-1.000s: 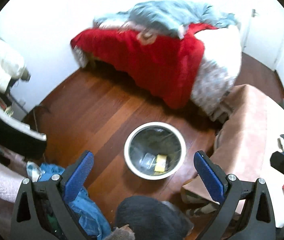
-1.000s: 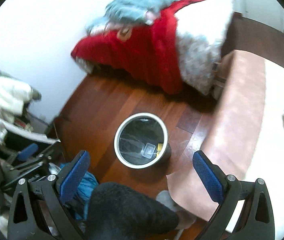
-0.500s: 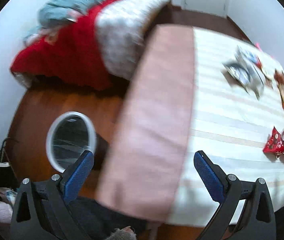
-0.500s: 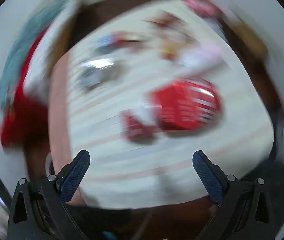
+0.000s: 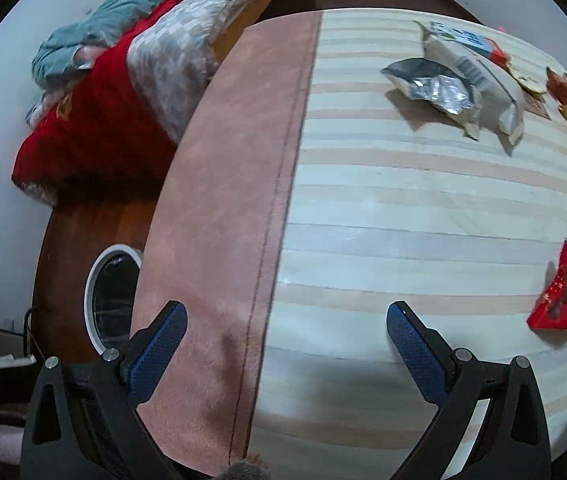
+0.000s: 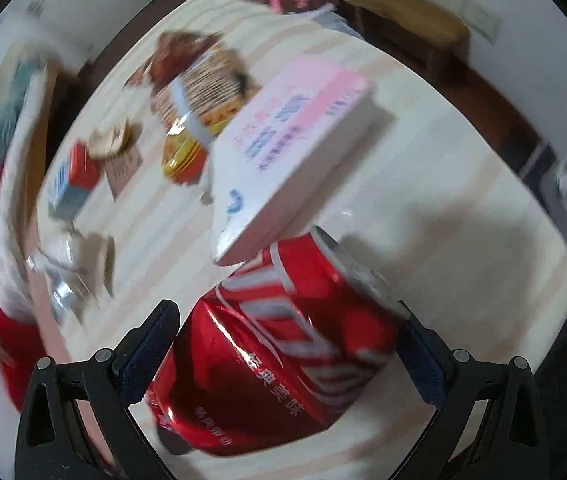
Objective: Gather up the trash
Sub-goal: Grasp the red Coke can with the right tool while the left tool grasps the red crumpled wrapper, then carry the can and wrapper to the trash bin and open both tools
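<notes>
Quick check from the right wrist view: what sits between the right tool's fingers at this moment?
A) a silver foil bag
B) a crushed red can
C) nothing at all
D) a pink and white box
B: the crushed red can fills the space between the spread fingers of the right tool, while the pink and white box lies beyond it on the striped table.

Left wrist cam sits high over the bed's near edge, looking down along its fingers, mattress top to the right, trash bin on the floor at left. Right wrist cam is low and close, red can filling the lower frame, motion-blurred. Both share the striped mattress and its wrappers.
</notes>
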A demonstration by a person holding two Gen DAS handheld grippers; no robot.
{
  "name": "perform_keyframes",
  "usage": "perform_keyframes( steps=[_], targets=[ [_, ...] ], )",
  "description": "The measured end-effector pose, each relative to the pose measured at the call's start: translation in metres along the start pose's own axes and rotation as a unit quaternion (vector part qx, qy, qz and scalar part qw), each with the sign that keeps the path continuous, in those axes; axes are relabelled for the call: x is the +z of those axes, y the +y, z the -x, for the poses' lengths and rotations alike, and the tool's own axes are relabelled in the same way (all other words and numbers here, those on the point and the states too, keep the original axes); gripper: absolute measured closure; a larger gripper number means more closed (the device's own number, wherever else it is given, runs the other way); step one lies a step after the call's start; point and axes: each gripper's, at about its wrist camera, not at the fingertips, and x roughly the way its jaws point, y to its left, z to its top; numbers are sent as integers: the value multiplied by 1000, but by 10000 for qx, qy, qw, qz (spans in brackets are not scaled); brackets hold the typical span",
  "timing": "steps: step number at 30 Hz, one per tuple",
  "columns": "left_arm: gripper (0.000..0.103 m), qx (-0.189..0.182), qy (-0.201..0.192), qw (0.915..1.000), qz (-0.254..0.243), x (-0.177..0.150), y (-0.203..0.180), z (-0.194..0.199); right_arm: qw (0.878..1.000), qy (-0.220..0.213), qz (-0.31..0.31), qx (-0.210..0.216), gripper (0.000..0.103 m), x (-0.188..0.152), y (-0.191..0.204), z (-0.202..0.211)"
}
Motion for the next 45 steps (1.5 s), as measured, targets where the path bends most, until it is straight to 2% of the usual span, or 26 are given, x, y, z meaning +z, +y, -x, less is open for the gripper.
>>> perform_keyframes(
  steps=[3,6,7,9,13,15,17,20,22,23,24,25,26,29,33,39,45],
  targets=[
    [1,-190,-67,9997,-115,0,-9,13,9969,2,781,-136,6,-5,11,1],
    [1,-750,-130,9967,-273,3,-23,31,9903,-99,1341,-340,13,-7,2,10],
    [1,-952,-134,9949,-321,5,-28,34,9892,-135,1414,-362,25,-6,-1,14],
    [1,-1505,-105,9878,-386,7,-43,44,9866,-184,1550,-470,28,0,-13,22],
    [2,-2187,69,9734,-678,9,-84,49,9860,-53,1586,-519,28,13,-40,27],
    [2,-2330,160,9683,-888,11,-105,43,9880,187,1448,-501,28,17,-50,23],
    [4,-2376,299,9650,-1066,13,-122,33,9916,342,1216,-265,28,19,-72,24],
    [43,-2146,400,9675,-1274,9,-140,19,9938,490,994,-136,28,16,-82,23],
    [64,-2048,209,9693,-1346,10,-145,23,9940,457,992,-91,29,12,-86,24],
    [65,-1963,187,9710,-1352,10,-146,23,9934,404,1065,-108,31,11,-85,24],
    [74,-1943,163,9721,-1301,10,-146,24,9929,333,1135,-128,45,9,-85,25],
    [81,-1946,141,9728,-1251,10,-145,24,9924,271,1189,-188,49,3,-84,27],
    [86,-1879,110,9742,-1245,9,-144,25,9918,213,1246,-167,49,0,-83,28],
    [87,-1642,-126,9783,-1260,7,-140,33,9916,95,1289,-46,49,-8,-81,32],
    [88,-1550,-422,9813,-1060,9,-126,52,9895,-59,1442,70,50,-17,-75,44],
    [88,-1388,-1032,9816,-810,9,-72,89,9813,-400,1842,380,50,-36,-45,79],
    [88,-1300,-1474,9794,-464,9,-8,123,9666,-700,2341,769,50,-61,5,122]
  ],
)
